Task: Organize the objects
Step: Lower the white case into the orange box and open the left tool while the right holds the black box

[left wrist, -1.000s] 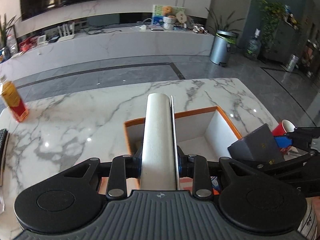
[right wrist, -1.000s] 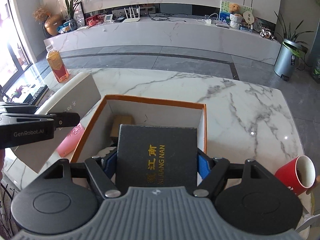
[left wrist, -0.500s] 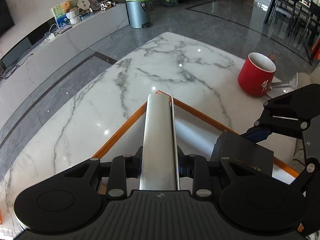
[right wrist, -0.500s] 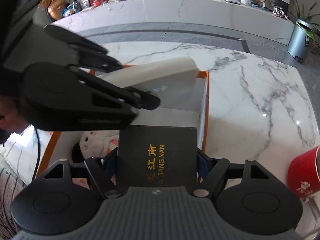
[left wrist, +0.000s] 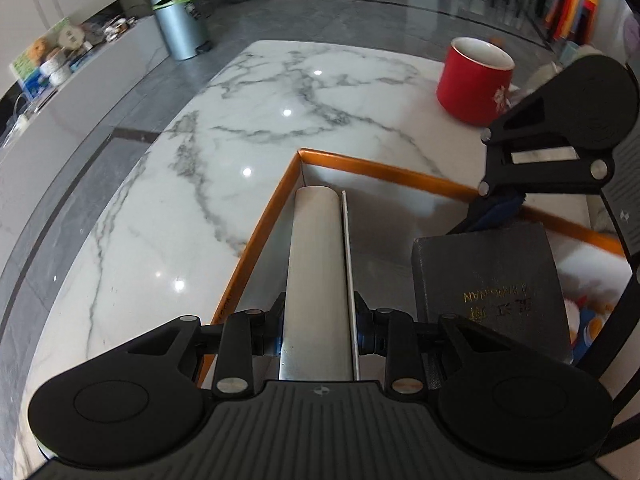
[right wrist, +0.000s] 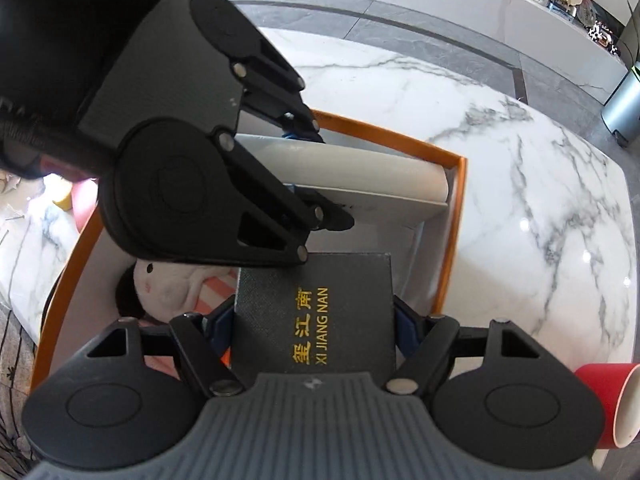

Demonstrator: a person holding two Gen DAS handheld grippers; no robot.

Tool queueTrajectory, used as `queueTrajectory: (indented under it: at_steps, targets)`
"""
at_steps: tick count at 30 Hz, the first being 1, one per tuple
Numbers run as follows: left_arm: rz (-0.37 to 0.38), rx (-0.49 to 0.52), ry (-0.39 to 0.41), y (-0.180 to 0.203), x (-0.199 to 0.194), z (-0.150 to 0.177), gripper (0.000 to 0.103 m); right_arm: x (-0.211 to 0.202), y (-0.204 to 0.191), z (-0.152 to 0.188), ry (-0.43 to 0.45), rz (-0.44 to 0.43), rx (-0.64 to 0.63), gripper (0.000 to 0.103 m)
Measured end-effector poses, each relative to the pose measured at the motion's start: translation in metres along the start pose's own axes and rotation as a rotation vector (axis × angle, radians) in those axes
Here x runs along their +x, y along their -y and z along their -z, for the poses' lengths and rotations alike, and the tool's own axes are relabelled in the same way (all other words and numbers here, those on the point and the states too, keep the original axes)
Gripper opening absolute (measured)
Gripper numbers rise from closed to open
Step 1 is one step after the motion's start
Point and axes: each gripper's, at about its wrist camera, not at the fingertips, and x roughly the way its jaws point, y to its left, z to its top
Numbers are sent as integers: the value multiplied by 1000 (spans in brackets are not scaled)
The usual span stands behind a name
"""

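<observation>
My left claw [left wrist: 318,334] was closed on a white booklet [left wrist: 318,280], which ran straight out ahead between the fingers with its far end over the inner corner of the orange-rimmed box [left wrist: 384,170]. My right claw [right wrist: 314,330] gripped a dark book [right wrist: 316,316] with gold lettering, held flat over the box's open inside and just beside the white booklet.

The left view showed me the dark book [left wrist: 488,280] from the side with the right claw [left wrist: 496,210] reaching in from the far edge, plus a red cup [left wrist: 474,80] standing on the marble table [left wrist: 260,128] well beyond the box. Only the right view showed a white plush toy [right wrist: 168,284] lying on the box floor under the left claw [right wrist: 308,168], and something pink [right wrist: 84,204] outside the box's left wall.

In the right view the left claw hid much of the box, the cup [right wrist: 612,404] was cut off at the frame edge, and I could not make out the pink thing.
</observation>
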Motion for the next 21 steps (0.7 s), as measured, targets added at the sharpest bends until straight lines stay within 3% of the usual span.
queueTrajectory:
  at_steps: [12, 16, 18, 21]
  targets:
    - [66, 134, 69, 1, -2, 8, 34, 5, 5, 2, -5, -10, 4, 77]
    - [-22, 230, 78, 9, 3, 10, 36, 1, 9, 8, -1, -21, -1, 77]
    - [-65, 246, 68, 14, 3, 8, 44, 1, 10, 7, -7, -20, 5, 77]
    - [-43, 206, 56, 10, -1, 2, 50, 2, 10, 4, 1, 4, -4, 77]
